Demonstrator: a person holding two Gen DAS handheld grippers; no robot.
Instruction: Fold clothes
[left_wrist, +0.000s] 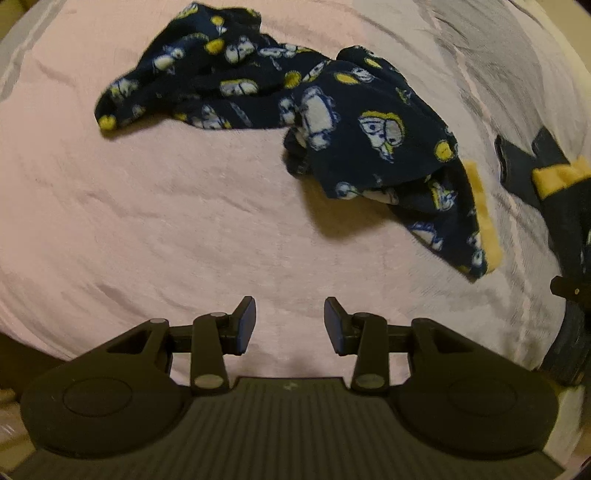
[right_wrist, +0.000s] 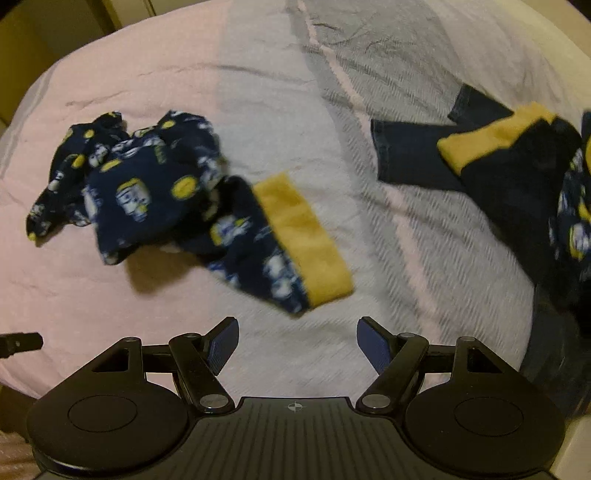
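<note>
Nearest, both claws gape empty: left claw, right claw, hovering over the bed. Beyond, printed pyjamas lie crumpled, unfolded; 2nd dark garment off right. Next prob. needs gripping an edge, e.g. yellow cuff, & spreading flat.

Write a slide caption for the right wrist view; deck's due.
Open right gripper over crumpled printed pyjamas on pink bedspread.

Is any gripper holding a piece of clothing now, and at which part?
Nothing is held. The left gripper and right gripper are both open above the bed cover, apart from the crumpled patterned garment.
</note>
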